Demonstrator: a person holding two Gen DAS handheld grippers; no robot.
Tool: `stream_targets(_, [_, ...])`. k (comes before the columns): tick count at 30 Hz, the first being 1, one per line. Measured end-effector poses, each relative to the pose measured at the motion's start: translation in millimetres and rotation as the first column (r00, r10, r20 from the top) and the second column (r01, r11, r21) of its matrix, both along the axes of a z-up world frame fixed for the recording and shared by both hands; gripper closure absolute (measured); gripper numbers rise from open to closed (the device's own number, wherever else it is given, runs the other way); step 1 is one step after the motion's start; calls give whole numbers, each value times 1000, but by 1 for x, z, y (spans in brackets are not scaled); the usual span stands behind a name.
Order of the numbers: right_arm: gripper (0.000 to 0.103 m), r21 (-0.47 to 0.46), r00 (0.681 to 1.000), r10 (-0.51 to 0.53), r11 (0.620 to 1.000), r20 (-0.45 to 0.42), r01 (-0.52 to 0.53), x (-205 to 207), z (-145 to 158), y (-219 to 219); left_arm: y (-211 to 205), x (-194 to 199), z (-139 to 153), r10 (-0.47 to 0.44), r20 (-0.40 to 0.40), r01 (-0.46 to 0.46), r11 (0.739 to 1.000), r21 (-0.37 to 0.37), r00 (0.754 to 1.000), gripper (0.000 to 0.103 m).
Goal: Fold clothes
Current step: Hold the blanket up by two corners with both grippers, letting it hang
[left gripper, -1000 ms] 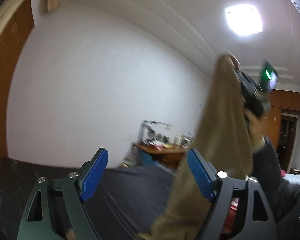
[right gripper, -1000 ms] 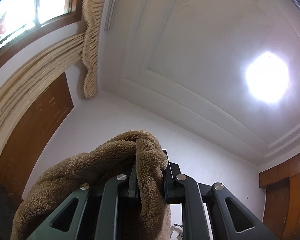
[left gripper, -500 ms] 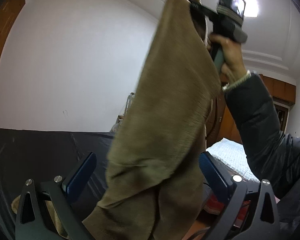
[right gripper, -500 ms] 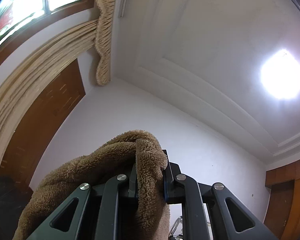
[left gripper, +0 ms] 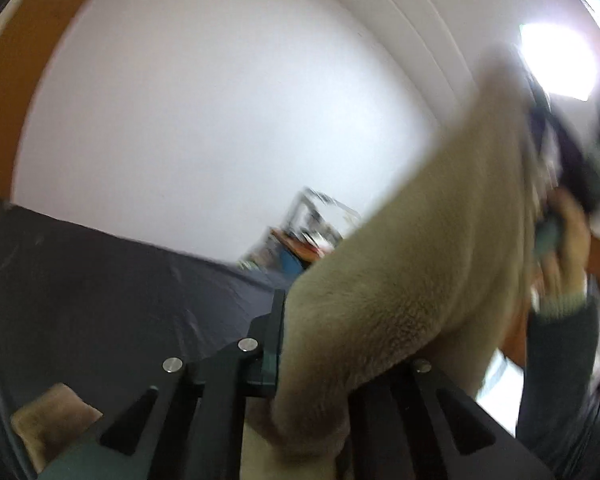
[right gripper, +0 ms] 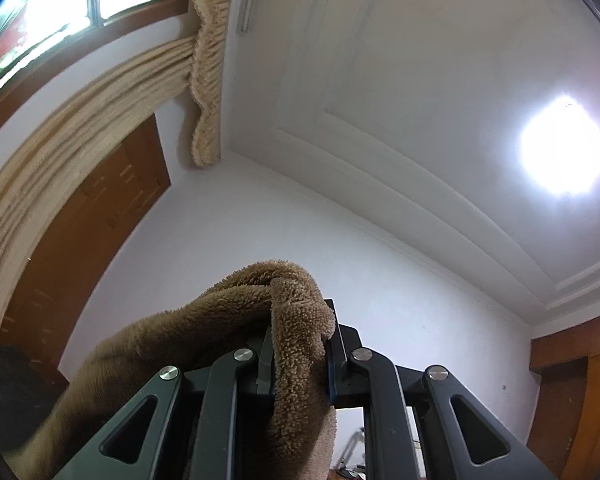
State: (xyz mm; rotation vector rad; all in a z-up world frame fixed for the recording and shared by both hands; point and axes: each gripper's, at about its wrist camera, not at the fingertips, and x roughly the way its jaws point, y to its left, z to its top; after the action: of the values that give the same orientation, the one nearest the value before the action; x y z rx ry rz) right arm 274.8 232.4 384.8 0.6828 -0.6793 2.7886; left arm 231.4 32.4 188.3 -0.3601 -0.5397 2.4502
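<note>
At the lower left of the left wrist view, a tan scrap of the same pile (left gripper: 52,420) lies on the dark cloth-covered surface (left gripper: 100,280). Moving right, the left gripper (left gripper: 312,364) has changed most: half a second ago its blue-padded jaws stood wide apart with the fabric hanging between them, and now they have closed on the tan, fuzzy fleece garment (left gripper: 400,272), pinching a thick bunch of it at lower centre. From there the cloth runs up and to the right, pulled into a slanting band, to the blurred right gripper (left gripper: 556,148) high at the upper right, with the person's hand (left gripper: 568,240) and dark sleeve (left gripper: 560,360) beneath it (the blur suggests quick movement).

In the right wrist view the picture is nearly as it was: the right gripper (right gripper: 300,356) keeps its jaws clamped on a fold of the garment (right gripper: 296,312) at lower centre, the rest draping off to the lower left, with curtain (right gripper: 204,60) and ceiling lamp (right gripper: 564,148) above.

So the garment is now off the surface between two held points instead of dangling from one. I judge that this gives the control needed to spread it or bring edges together; how many folds it already carries I cannot tell.
</note>
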Motion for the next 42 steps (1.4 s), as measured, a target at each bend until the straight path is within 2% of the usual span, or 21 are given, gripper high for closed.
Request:
stream_targets(3, [86,-27,1000,-30,999,8,30,-2,-7,17,-40,14,45,134,-97,-128,990,60,986,93])
stream_targets(5, [86,-48,999,-36,998,2,36,-2,-11,26,-55,37,80,205,-192,-191,978,86,960,93])
stream_targets(7, [86,-67,999,-31,997,-16,30,1,-14,30,-61,63,115,263,-284,-245,964,99,922,93])
stream_targets(11, [86,-84,996,-19,996,-84,12,17,-10,32,-59,116,173,356,-439,-340,933,118,825,93])
stream_targets(15, [86,-87,989,-1,996,-151,-12,37,-3,31,-66,171,213,407,-574,-408,903,135,711,93])
stream_targets(17, [86,-87,983,9,996,-184,-25,47,0,31,-65,193,224,418,-625,-431,891,140,660,93])
stream_targets(21, [86,-89,969,19,995,-246,-42,65,3,29,-67,227,243,418,-702,-461,876,143,577,93])
stream_targets(23, [86,-73,967,14,997,-253,-33,67,3,25,-67,225,242,429,-729,-502,854,135,534,90])
stream_targets(25, [86,-48,975,13,999,-223,-24,60,2,19,-69,218,243,436,-751,-545,829,122,496,90])
stream_targets(26, [86,-38,979,17,999,-201,-25,56,1,17,-70,214,246,438,-749,-559,822,109,498,90])
stream_targets(28, [86,-21,988,28,999,-152,-32,47,-1,12,-70,219,250,445,-730,-573,814,89,519,90])
stream_targets(30, [86,-20,988,34,999,-152,-38,45,-6,10,-69,223,253,450,-714,-585,808,70,536,90])
stream_targets(32, [86,-35,983,40,998,-181,-47,49,-11,9,-68,221,253,442,-719,-589,806,57,536,90])
stream_targets(36, [86,-13,992,35,999,-117,-37,33,-10,2,-67,218,251,427,-728,-595,803,33,536,90])
stream_targets(39, [86,-99,982,58,992,-177,-77,45,-4,19,-66,215,250,416,-734,-600,800,14,536,87])
stream_targets(40, [86,-109,981,61,991,-185,-82,48,-1,21,-64,217,249,415,-738,-603,798,13,532,87])
stream_targets(42, [86,-82,975,33,995,-218,-52,54,-1,15,-62,228,248,424,-759,-619,785,35,494,87])
